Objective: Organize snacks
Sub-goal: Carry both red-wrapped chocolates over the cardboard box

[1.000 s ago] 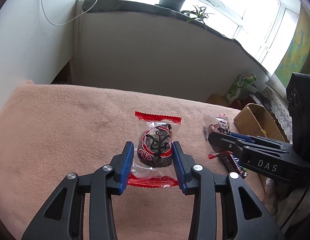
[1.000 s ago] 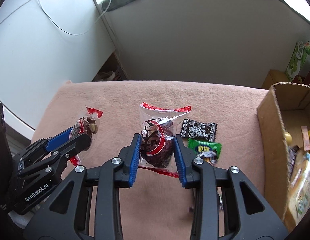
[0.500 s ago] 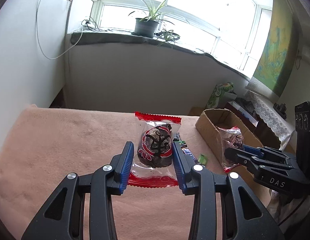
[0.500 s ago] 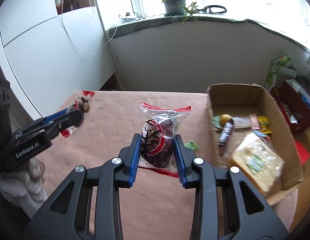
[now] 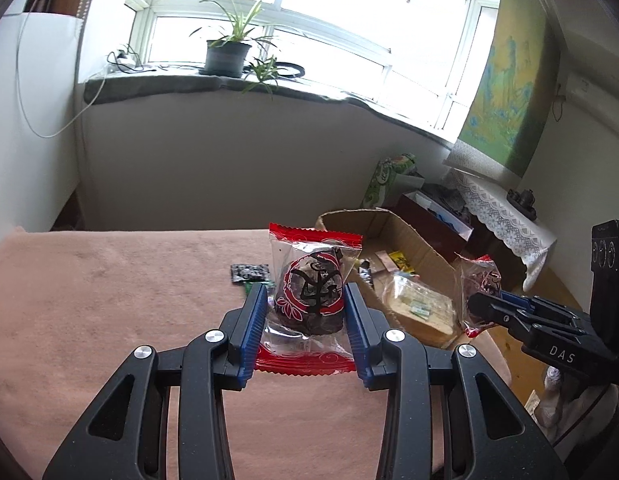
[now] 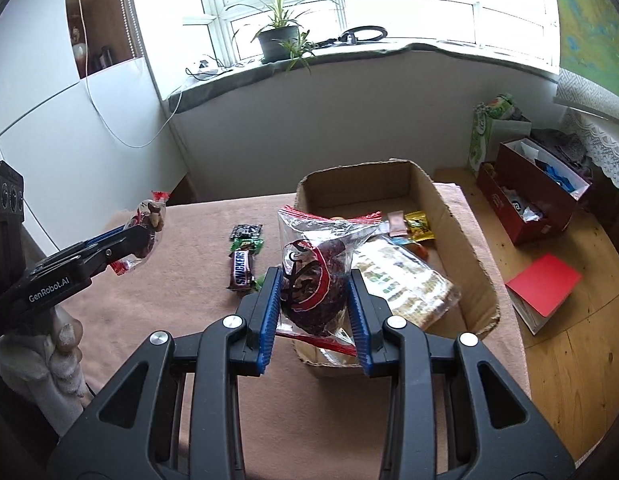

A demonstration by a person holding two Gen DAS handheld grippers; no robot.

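My left gripper (image 5: pixel 305 320) is shut on a clear, red-edged packet with a dark cake inside (image 5: pixel 311 284), held above the pink-covered table (image 5: pixel 109 300). My right gripper (image 6: pixel 314 312) is shut on a like cake packet (image 6: pixel 315 280), held over the near left corner of the cardboard box (image 6: pixel 465 248). The box holds a bread pack (image 6: pixel 401 280) and several small snacks. On the cloth left of the box lie a Snickers bar (image 6: pixel 241 268), a black packet (image 6: pixel 246 231) and a green packet (image 6: pixel 247 244). Each gripper shows in the other's view: the right one (image 5: pixel 479 304) and the left one (image 6: pixel 143 236).
A red box (image 6: pixel 529 200) and a red card (image 6: pixel 543 284) lie on the wooden floor to the right. A green carton (image 6: pixel 485 132) stands by the wall. A potted plant (image 6: pixel 277 40) sits on the windowsill behind the table.
Both grippers have lifted their cake packets off the cloth and swung right toward the cardboard box. The right one has come over the box's near corner.
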